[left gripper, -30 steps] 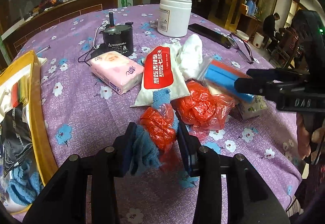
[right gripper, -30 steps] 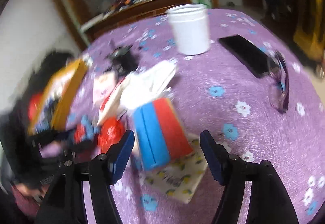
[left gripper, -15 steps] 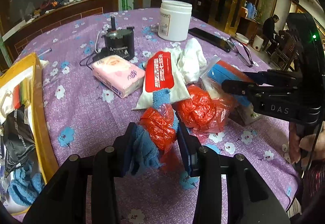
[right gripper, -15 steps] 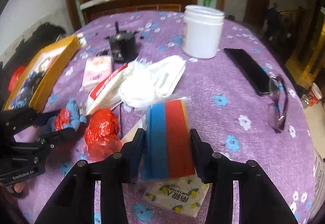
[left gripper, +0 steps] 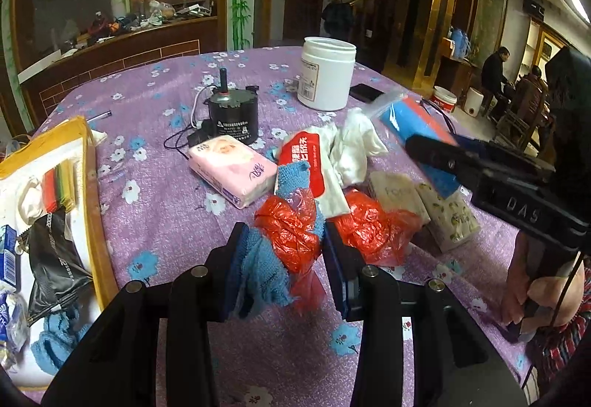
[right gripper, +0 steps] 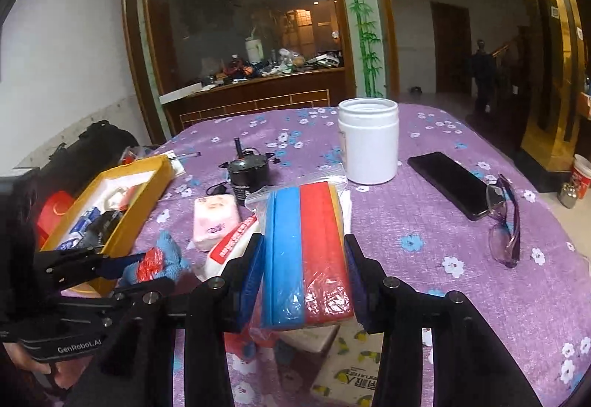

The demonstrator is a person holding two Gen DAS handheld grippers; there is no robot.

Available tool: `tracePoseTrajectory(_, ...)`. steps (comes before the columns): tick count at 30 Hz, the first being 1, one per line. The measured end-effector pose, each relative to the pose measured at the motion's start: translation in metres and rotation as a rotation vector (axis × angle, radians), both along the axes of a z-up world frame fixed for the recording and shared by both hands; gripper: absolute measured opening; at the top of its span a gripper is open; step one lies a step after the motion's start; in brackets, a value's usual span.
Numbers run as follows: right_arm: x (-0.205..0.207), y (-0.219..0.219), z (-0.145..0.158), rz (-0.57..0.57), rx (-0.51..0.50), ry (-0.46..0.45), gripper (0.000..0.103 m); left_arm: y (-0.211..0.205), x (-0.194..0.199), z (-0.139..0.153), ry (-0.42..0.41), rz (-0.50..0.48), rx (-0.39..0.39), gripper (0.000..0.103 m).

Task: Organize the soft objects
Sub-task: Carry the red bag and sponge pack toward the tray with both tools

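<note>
- Sponges in a clear bag (right gripper: 306, 255), blue and red, sit clamped between the right gripper (right gripper: 304, 277) fingers, lifted just above the purple-clothed bench (right gripper: 443, 222); long axis runs away from the camera. Carrying them to the yellow box (right gripper: 110, 207) likely wants a level, steady hold.
- Left-wrist view: the left gripper (left gripper: 280, 255) fingers pinch a blue cloth (left gripper: 266, 266) and red plastic bag (left gripper: 291, 229) together, low over the bench, with that box (left gripper: 88, 185) alongside.

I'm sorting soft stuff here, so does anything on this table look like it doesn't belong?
Yes. Among the soft packs, several hard items stand out: a black motor with trailing wires, a white plastic jar, a black phone and purple glasses lying partly on the phone's end.
</note>
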State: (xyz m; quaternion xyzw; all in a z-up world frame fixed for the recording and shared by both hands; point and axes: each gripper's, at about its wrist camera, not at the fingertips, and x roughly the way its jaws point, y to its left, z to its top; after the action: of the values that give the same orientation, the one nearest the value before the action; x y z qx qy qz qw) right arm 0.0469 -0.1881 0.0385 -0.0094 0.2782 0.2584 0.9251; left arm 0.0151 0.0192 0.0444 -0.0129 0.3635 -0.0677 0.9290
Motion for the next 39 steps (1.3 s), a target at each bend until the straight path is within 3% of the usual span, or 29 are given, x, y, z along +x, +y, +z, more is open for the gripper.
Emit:
tracePoseTrajectory(22, 0.003, 0.000, -0.004, 0.048, 0.033, 0.049, 0.043, 0.003, 0.002, -0.001, -0.004, 0.014, 0.004, 0.038)
tracePoseTrajectory(31, 0.006, -0.006, -0.004, -0.004, 0.029, 0.044, 0.043, 0.006, -0.004, 0.010, -0.062, 0.039, 0.005, 0.038)
tracePoseTrajectory(34, 0.008, -0.012, -0.006, -0.041, 0.050, 0.080, 0.044, 0.008, -0.008, 0.015, -0.086, 0.047, 0.010, 0.038)
tracePoseTrajectory(39, -0.014, -0.021, -0.006, -0.093, 0.091, 0.103, 0.043, 0.014, -0.010, 0.022, -0.097, 0.038, -0.038, 0.038)
